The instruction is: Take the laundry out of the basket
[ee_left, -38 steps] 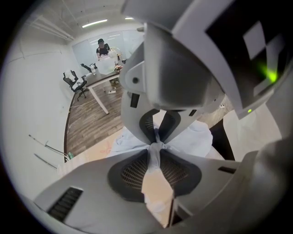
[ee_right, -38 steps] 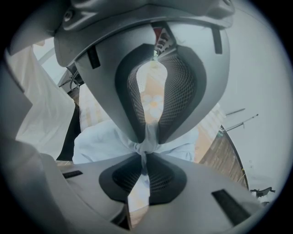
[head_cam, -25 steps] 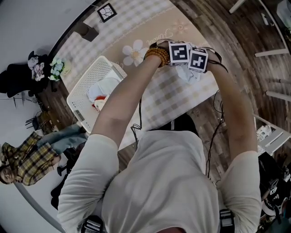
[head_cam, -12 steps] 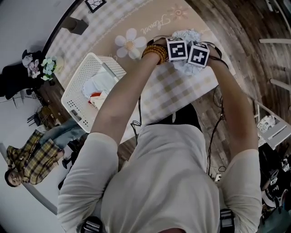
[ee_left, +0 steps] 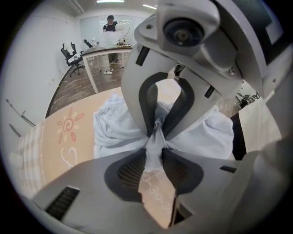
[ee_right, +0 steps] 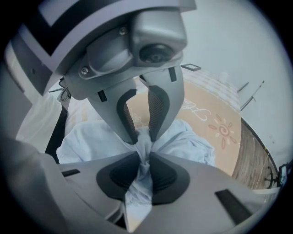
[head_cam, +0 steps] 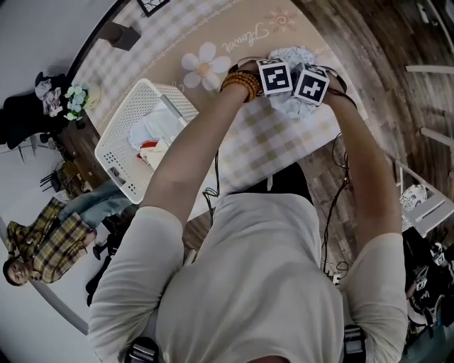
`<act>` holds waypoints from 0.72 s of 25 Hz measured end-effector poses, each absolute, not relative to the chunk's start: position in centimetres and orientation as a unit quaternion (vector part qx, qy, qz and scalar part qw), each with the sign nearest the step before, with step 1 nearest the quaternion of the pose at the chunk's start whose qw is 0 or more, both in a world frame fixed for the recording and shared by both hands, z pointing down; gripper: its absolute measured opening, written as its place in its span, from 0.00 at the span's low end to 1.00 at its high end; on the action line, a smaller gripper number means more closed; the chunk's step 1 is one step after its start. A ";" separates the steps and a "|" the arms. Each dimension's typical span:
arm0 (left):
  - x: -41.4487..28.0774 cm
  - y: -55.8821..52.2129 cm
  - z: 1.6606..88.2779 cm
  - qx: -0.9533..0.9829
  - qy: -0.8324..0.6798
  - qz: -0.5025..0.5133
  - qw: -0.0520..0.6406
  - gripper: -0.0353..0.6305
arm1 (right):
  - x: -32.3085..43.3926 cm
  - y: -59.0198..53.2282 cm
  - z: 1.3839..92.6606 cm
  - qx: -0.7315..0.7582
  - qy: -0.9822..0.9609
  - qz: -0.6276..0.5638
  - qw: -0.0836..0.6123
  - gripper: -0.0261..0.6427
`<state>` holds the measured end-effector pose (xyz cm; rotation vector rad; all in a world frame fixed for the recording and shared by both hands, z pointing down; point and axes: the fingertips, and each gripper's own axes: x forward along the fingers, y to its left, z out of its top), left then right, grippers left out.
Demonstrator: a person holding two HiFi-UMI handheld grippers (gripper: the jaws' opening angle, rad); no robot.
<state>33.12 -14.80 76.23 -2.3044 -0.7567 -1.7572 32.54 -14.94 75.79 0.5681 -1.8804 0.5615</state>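
A pale blue garment (head_cam: pixel 289 57) lies bunched on the checked tablecloth at the table's right end. Both grippers stand side by side over it, the left gripper (head_cam: pixel 277 78) beside the right gripper (head_cam: pixel 311 85). In the left gripper view, the left gripper (ee_left: pixel 158 132) pinches a twisted fold of the garment (ee_left: pixel 114 123), and its jaws are opening. In the right gripper view, the right gripper (ee_right: pixel 143 137) holds another fold of the garment (ee_right: pixel 91 141), its jaws opening too. The white laundry basket (head_cam: pixel 117 152) stands to the left, holding a white cloth (head_cam: pixel 152 127) and a red item (head_cam: pixel 149 145).
The tablecloth (head_cam: pixel 241 35) carries a daisy print and script. A dark box (head_cam: pixel 119 34) and a framed picture (head_cam: pixel 152 6) sit at the table's far edge, flowers (head_cam: pixel 74 103) beyond it. A person in a plaid shirt (head_cam: pixel 35 248) stands at left. White furniture (head_cam: pixel 425 213) stands at right.
Both grippers with the garment have shifted slightly farther onto the table, and more of the bunched cloth shows beyond the cubes. The basket's contents look the same.
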 end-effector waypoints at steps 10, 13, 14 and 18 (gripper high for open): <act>32.1 -16.1 72.6 -0.812 -0.180 -0.553 0.048 0.32 | 32.9 -15.7 72.0 0.299 -0.790 0.236 0.480 0.27; 32.1 -16.2 70.6 -0.832 -0.157 -0.530 0.040 0.32 | 33.1 -15.8 70.7 0.322 -0.792 0.230 0.464 0.29; 32.1 -16.2 69.9 -0.840 -0.149 -0.521 0.034 0.32 | 33.1 -15.9 70.1 0.332 -0.794 0.228 0.456 0.29; 31.7 -16.4 67.2 -0.866 -0.112 -0.487 0.017 0.32 | 32.8 -16.7 66.9 0.374 -0.805 0.219 0.405 0.29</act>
